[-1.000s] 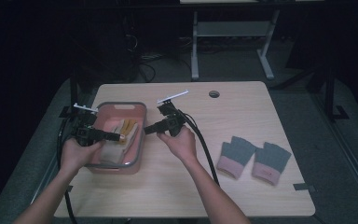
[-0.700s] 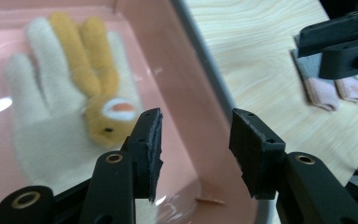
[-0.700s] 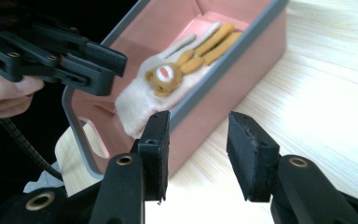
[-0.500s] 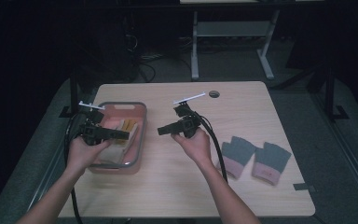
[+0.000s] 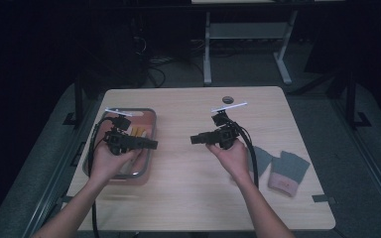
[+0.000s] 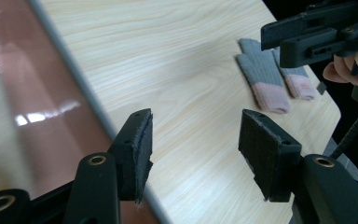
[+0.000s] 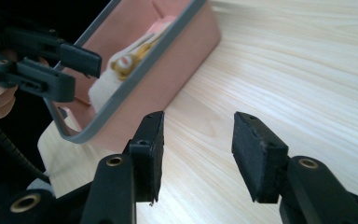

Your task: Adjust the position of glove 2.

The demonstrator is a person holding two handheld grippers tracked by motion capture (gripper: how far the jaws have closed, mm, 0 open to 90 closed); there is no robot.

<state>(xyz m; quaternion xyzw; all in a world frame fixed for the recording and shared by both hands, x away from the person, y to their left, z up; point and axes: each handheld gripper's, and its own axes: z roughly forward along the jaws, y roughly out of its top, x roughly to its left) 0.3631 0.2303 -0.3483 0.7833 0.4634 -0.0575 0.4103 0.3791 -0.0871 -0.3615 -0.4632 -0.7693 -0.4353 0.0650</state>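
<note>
My right gripper (image 5: 194, 140) and left gripper (image 5: 153, 145) have just been opening, jaws empty, tips facing across bare table. The gloves (image 5: 280, 169) lie flat beyond my right hand, so it sits nearer them.

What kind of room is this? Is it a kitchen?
Probably not a kitchen; more likely a lab or workshop. A person holds a black handheld gripper over a plain light wooden table, with cables and a metal desk frame behind in the dark.

The tray (image 5: 149, 148) sits at the table's (image 5: 193, 198) left (cloth (image 7: 116, 70) inside), the gloves (image 5: 280, 168) lying far right.
</note>
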